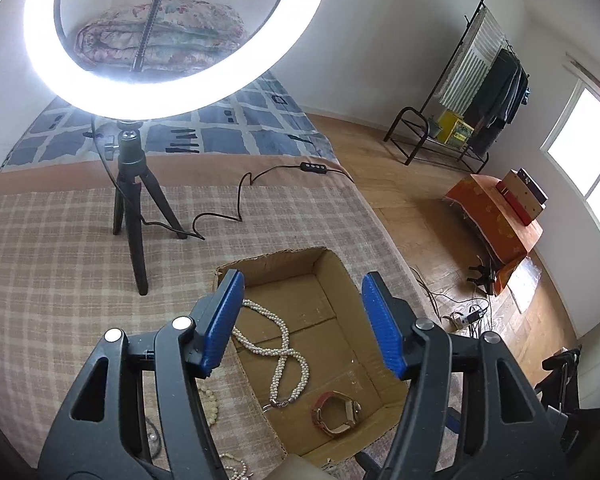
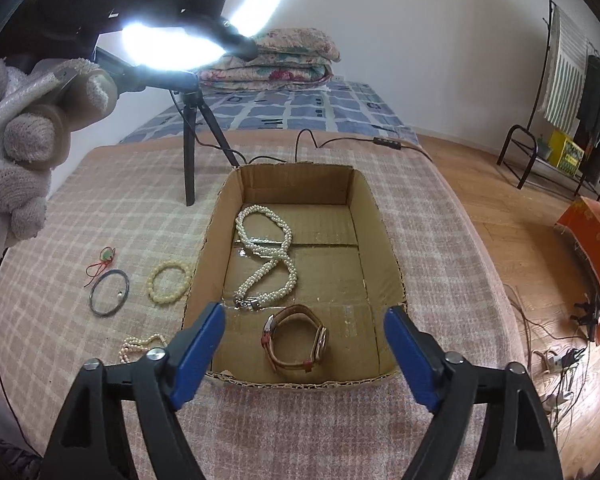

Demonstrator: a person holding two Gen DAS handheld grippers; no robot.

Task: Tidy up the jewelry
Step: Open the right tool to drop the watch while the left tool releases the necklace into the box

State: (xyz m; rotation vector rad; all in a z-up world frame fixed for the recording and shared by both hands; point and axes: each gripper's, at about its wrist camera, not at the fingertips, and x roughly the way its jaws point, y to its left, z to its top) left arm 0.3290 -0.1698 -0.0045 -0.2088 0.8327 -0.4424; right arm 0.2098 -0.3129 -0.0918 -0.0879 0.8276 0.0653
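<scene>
Both grippers, right (image 2: 302, 354) and left (image 1: 302, 326), gape wide and empty over the box (image 2: 376, 216) on the bed (image 2: 100, 208). Inside, a watch (image 2: 296, 340) lies nearest, a pearl necklace (image 2: 266, 256) beyond at 12 o'clock. Bracelets (image 2: 168, 282) lie at 9 o'clock outside.

A bed covered by a pink-and-cream checked blanket (image 2: 100, 208) carries an open brown cardboard box (image 2: 374, 216). At its nine o'clock lie a yellow bead bracelet (image 2: 168, 282), a dark metal bangle (image 2: 110, 293) and a red cord (image 2: 100, 266); at eleven stands a black tripod (image 2: 189, 152).
</scene>
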